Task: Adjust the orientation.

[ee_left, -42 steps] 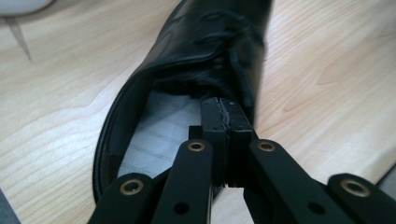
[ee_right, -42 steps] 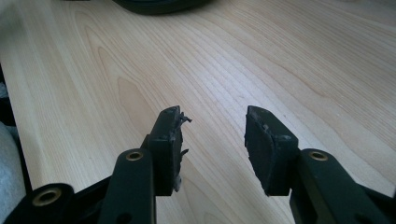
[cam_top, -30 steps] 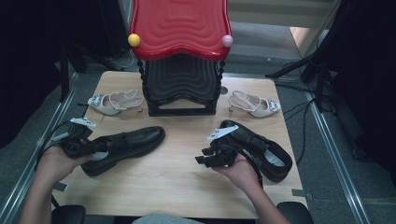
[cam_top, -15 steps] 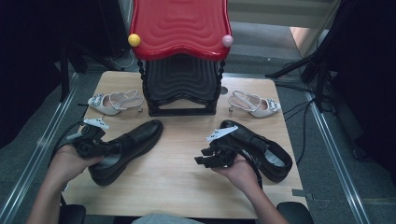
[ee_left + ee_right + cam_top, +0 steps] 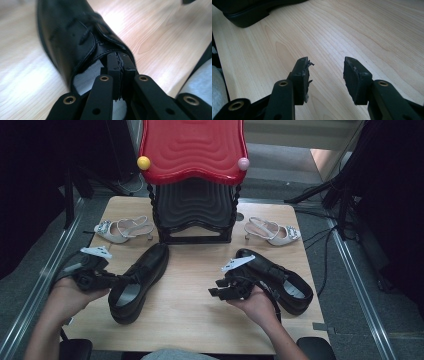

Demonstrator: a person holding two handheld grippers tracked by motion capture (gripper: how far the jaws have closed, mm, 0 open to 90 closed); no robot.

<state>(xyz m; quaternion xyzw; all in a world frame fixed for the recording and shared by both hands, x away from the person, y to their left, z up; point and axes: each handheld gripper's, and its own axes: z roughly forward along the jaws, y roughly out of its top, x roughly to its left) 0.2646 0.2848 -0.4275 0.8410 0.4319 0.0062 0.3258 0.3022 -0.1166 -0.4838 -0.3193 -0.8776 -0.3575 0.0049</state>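
Left gripper (image 5: 119, 75) clamped on black shoe (image 5: 137, 282) heel rim | right gripper (image 5: 325, 68) wide, idle | step: carrying shoe; next: aim at rack (image 5: 194, 210).

left gripper (image 5: 122, 279) swung black shoe (image 5: 139, 281) toe toward rack (image 5: 194, 212); shoe now steeper, nearer table centre.

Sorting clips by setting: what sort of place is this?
Probably a lab or studio rig staged as a shoe-tidying scene: a wooden table between metal rails, a red-topped shoe rack, and cables on grey floor.
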